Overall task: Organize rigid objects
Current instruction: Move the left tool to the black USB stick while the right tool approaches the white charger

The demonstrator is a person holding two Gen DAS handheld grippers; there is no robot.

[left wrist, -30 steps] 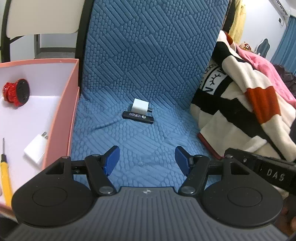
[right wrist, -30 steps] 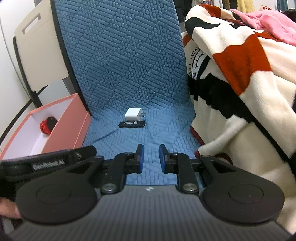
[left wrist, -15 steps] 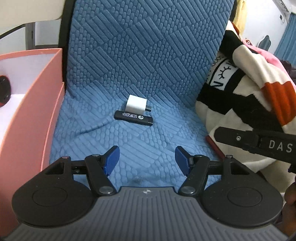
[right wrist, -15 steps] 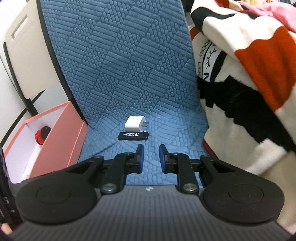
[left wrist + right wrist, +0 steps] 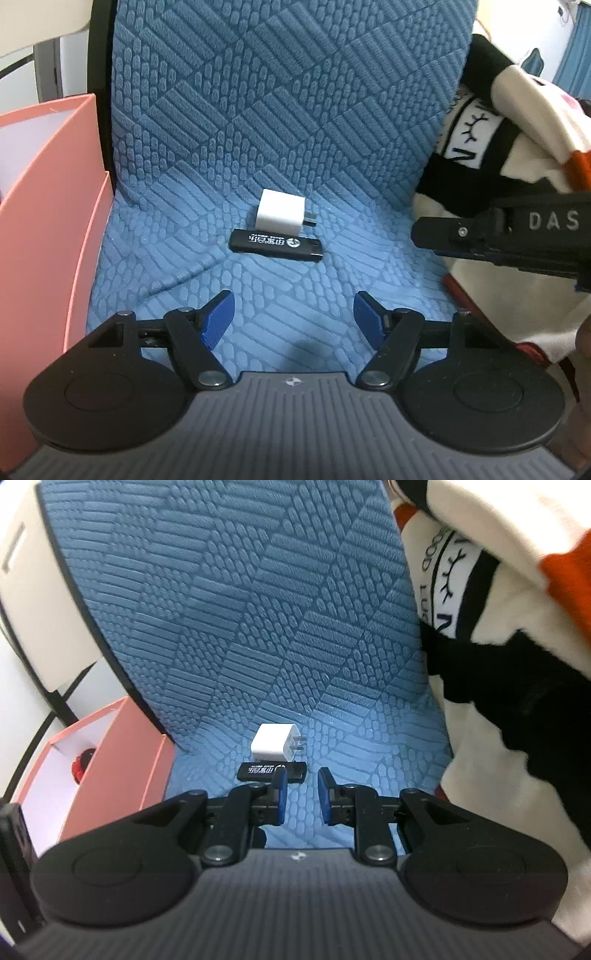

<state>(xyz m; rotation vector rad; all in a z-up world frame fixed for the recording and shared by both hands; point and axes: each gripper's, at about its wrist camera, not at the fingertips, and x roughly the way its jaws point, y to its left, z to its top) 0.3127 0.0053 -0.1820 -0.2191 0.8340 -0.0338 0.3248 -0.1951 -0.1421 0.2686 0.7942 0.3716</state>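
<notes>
Blue quilted seat cushion (image 5: 295, 110) bears a white charger plug (image 5: 280, 215) touching a black lighter (image 5: 275, 245), both outside the pink box (image 5: 114, 760) holding a red item (image 5: 82, 764); left gripper (image 5: 293, 319) opening, empty; right gripper (image 5: 300, 792) clenched, empty.

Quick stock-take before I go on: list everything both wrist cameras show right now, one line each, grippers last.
charger: 1, white, on the blue cushion, just behind the black stick
stick: 1, black with white print, lying flat on the cushion
box: 1, pink with white inside, left of the cushion
red item: 1, red and black, inside the box
cushion: 1, blue quilted, covers seat and backrest
blanket: 1, cream, black, orange, right of the cushion
left gripper: jaws opening, nothing between them
right gripper: shut, empty
</notes>
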